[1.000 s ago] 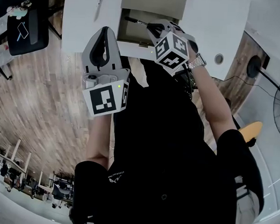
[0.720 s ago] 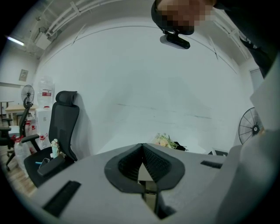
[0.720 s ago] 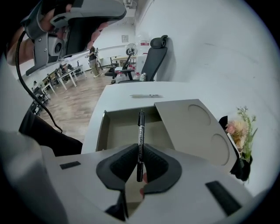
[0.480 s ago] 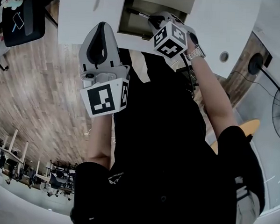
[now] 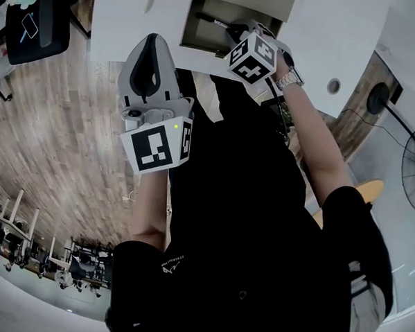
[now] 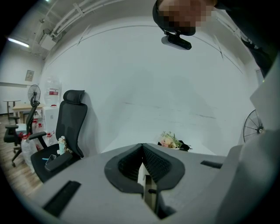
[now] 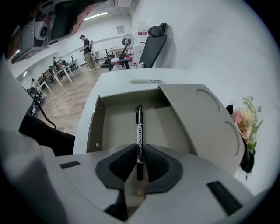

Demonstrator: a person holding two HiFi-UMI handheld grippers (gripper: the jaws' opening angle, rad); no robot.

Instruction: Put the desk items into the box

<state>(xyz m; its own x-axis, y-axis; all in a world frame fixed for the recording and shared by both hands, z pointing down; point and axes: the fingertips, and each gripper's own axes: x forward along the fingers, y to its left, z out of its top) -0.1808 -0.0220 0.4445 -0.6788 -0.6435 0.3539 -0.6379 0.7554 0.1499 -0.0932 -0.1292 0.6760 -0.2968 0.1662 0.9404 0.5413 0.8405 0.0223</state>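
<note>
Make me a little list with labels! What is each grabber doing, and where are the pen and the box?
right gripper: jaws opening, black marker between the pads
black marker: sticks out forward over the open box
box: beige, open, on the white table
lid: folded open on the box's right side
left gripper: jaws together, nothing between them, held away from the box
second pen: lies on the table beyond the box

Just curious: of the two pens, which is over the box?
The black marker between the right gripper's opening jaws, over the box; the other pen lies on the table.
</note>
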